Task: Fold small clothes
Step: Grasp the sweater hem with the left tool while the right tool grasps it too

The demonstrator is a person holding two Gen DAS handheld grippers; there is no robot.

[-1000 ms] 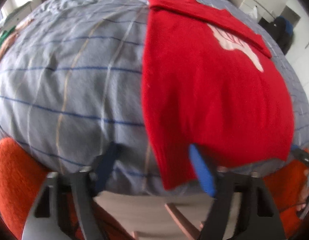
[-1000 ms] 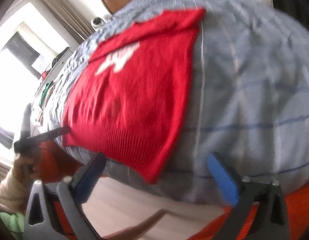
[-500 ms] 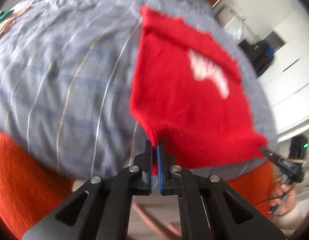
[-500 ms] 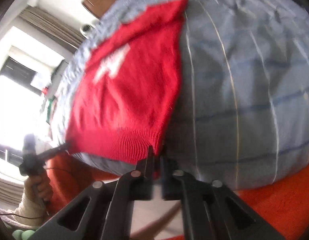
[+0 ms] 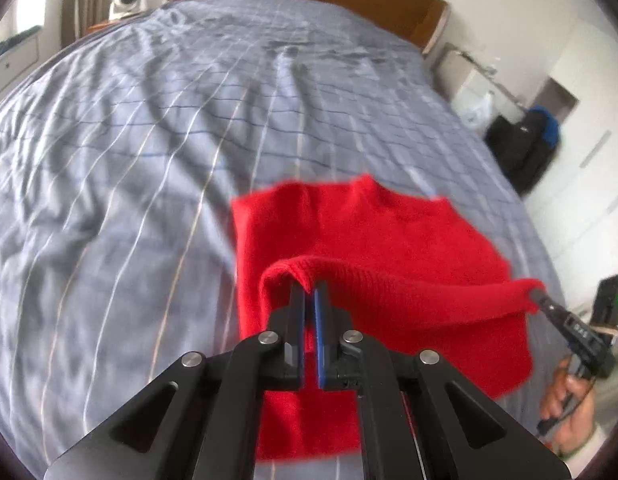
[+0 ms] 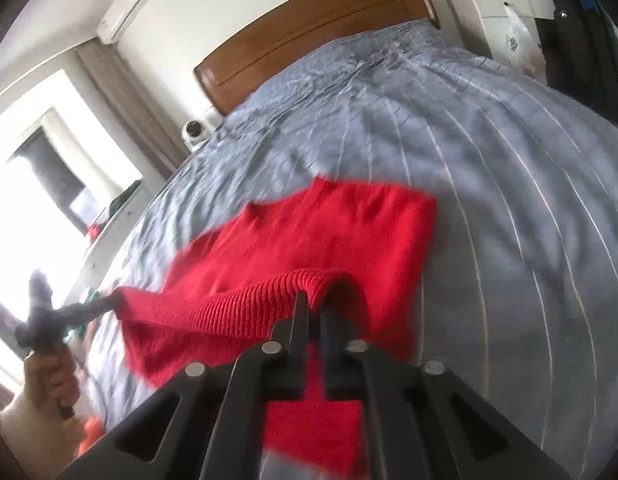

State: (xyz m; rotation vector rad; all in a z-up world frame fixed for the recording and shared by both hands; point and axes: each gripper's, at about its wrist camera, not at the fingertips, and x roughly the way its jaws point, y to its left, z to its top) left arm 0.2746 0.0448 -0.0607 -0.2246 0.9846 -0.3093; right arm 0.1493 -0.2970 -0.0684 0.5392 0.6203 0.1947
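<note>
A red knit sweater (image 5: 389, 240) lies on the grey-blue striped bed (image 5: 129, 140). My left gripper (image 5: 309, 292) is shut on the left corner of its ribbed hem. My right gripper (image 6: 315, 300) is shut on the right corner of the same hem (image 6: 249, 300). Both hold the hem lifted above the sweater's body (image 6: 341, 232), stretched between them and carried toward the collar end. The right gripper also shows at the right edge of the left wrist view (image 5: 541, 296). The left gripper shows at the left of the right wrist view (image 6: 109, 302).
A wooden headboard (image 6: 309, 28) stands at the far end of the bed. A white cabinet (image 5: 473, 92) and a dark bag (image 5: 525, 148) stand to the right of the bed. A window (image 6: 49, 184) is on the left.
Both grippers closed on the hem corners of the sweater, then lifted the hem and carried it forward over the sweater's body toward the headboard.
</note>
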